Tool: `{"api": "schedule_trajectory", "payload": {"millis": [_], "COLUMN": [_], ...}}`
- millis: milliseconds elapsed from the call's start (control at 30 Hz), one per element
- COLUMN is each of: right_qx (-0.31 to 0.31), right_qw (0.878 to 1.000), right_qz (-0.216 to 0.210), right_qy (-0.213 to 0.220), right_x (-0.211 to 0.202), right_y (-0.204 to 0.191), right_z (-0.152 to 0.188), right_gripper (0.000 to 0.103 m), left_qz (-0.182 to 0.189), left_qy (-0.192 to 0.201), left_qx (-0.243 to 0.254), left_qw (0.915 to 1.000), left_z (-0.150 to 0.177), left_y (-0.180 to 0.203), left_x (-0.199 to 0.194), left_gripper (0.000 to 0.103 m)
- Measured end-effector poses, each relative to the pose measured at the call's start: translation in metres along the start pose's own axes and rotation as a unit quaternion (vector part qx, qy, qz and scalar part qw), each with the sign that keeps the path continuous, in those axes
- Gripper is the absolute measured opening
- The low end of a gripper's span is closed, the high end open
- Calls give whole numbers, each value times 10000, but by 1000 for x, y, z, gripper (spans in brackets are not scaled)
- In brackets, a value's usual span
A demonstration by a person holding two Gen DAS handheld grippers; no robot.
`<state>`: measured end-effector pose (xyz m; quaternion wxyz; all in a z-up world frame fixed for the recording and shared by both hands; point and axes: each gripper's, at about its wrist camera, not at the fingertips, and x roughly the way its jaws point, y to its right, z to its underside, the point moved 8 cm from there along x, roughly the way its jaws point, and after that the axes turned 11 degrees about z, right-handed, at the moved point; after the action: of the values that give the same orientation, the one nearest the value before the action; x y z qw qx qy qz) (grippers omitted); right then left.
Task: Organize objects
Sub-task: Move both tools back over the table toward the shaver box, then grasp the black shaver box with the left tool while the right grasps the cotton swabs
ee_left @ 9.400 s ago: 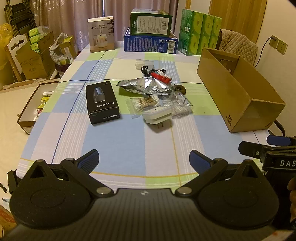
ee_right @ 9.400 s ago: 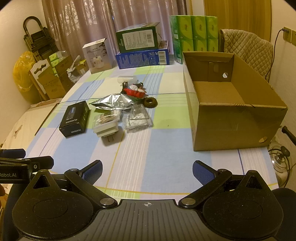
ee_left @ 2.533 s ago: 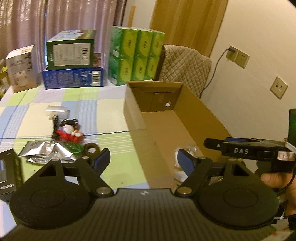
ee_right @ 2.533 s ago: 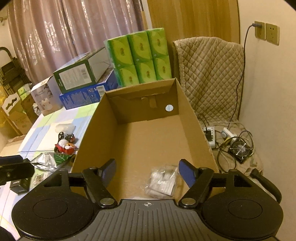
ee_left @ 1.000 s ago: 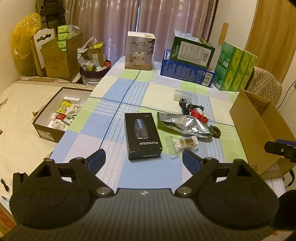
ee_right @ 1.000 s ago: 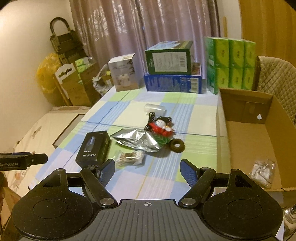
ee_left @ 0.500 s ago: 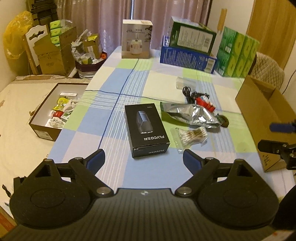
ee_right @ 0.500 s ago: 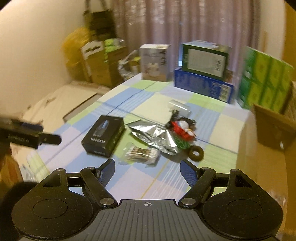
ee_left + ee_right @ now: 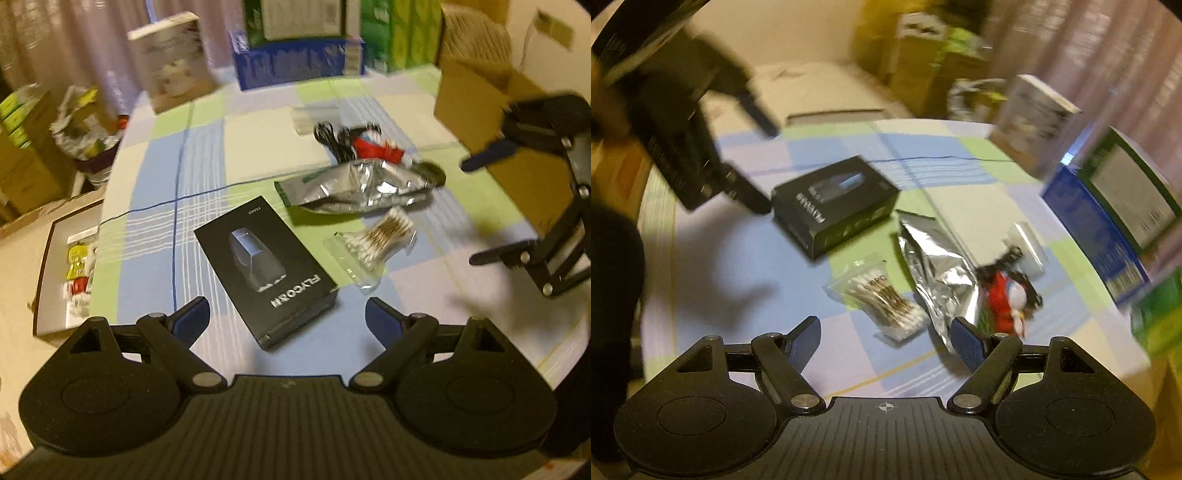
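In the left wrist view, my left gripper [image 9: 286, 317] is open just above the near end of a black FLYCO box [image 9: 266, 273], with nothing between its fingers. A clear bag of cotton swabs [image 9: 373, 247], a silver foil pouch [image 9: 354, 188] and a red toy with a black cable [image 9: 369, 144] lie beyond it. My right gripper [image 9: 487, 206] hovers open at the right. In the right wrist view, my right gripper [image 9: 884, 338] stands open and empty right behind the swab bag [image 9: 882, 295]. The foil pouch [image 9: 938, 269] and black box [image 9: 834, 203] are close by. Both views are motion-blurred.
An open cardboard box [image 9: 491, 122] sits at the table's right side. A white carton [image 9: 170, 62], a blue box [image 9: 295, 62] and green tissue packs [image 9: 391, 37] line the far edge. An open box of small items [image 9: 66, 266] lies on the floor at left.
Both grippers have dropped lower and closer to the table items. The left one now sits over the black box; the right one has swung left to the swab bag.
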<state>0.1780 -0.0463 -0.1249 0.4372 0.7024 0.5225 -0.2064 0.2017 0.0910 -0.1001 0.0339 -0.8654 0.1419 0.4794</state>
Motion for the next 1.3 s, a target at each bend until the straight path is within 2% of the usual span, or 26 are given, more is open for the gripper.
{"api": "schedule_trajectory", "payload": {"millis": [167,300,467,533,700,767,867,1000,1133,1300], "right_qx": [-591,-1251,-1613,-1575,-1109,-881,-610,86,849,1992], "right_qw": [9977,9907,9831,9826,9859,9875,9898,9917,9871,9715], "right_qz": [-344,-524,-822,-910,-1079,-1120,-1038,-814,-783,-583], "right_qy": [-32,-96,-269,-368,-632,-673,-760,-991,-1107,-1141], "right_x": [35,60,85,95,114,114,112,103,86,55], "right_y": [-5,-12,-16,-16,-7,-5,-4,-3,-10,-15], "right_z": [-4,-6,-7,-7,-6,-5,-2,1,5,14], "right_gripper": [75,74,74,71,48,34,24,20,19,18], "left_qz": [196,296,75,66,114,131,115,137,233,319], "left_qy": [-259,-392,-637,-712,-842,-865,-888,-879,-821,-674], "left_qx": [-139,-314,-474,-529,-600,-553,-465,-398,-548,-734], "left_qw": [9994,9983,9968,9960,9946,9946,9949,9952,9948,9945], "left_z": [-12,-20,-25,-24,-18,-16,-10,-1,9,16], "left_y": [-12,-14,-25,-30,-40,-41,-41,-35,-25,-11], "left_x": [21,41,65,72,78,77,71,65,58,46], "left_gripper": [89,92,94,94,89,86,83,83,83,82]}}
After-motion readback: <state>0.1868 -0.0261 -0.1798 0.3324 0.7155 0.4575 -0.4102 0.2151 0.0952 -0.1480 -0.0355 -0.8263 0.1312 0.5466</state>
